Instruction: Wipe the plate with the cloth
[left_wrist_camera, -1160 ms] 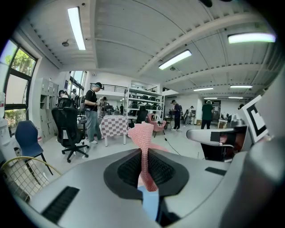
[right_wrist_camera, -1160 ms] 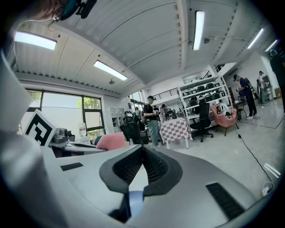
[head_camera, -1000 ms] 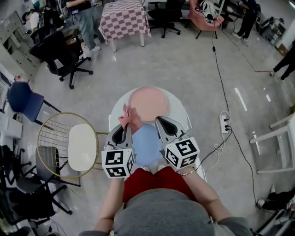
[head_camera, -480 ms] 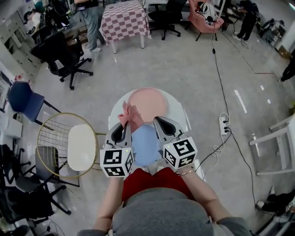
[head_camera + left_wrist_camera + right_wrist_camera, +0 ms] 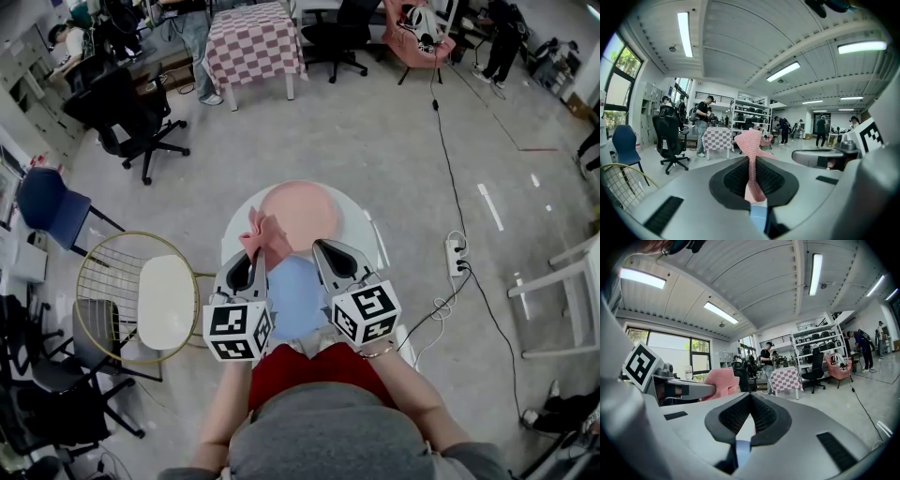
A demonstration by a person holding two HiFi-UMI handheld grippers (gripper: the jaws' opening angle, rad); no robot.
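On the small white round table (image 5: 361, 214) a pink plate (image 5: 300, 211) lies at the far side and a light-blue plate (image 5: 294, 298) at the near side. My left gripper (image 5: 255, 251) is shut on a pink cloth (image 5: 262, 232), which sticks up past its tips at the pink plate's left rim. In the left gripper view the cloth (image 5: 751, 140) stands pinched between the jaws of the left gripper (image 5: 751, 160). My right gripper (image 5: 324, 247) hovers over the blue plate's right side, with its jaws shut; in its own view the right gripper (image 5: 750, 396) shows nothing gripped.
A gold wire chair with a white seat (image 5: 167, 298) stands close on the left. A power strip and cables (image 5: 457, 251) lie on the floor at the right. Office chairs (image 5: 127, 112), a checkered table (image 5: 251, 39) and people are farther back.
Both grippers have stayed almost still, with the cloth held the same way. A person near the checkered table in the background has walked on.
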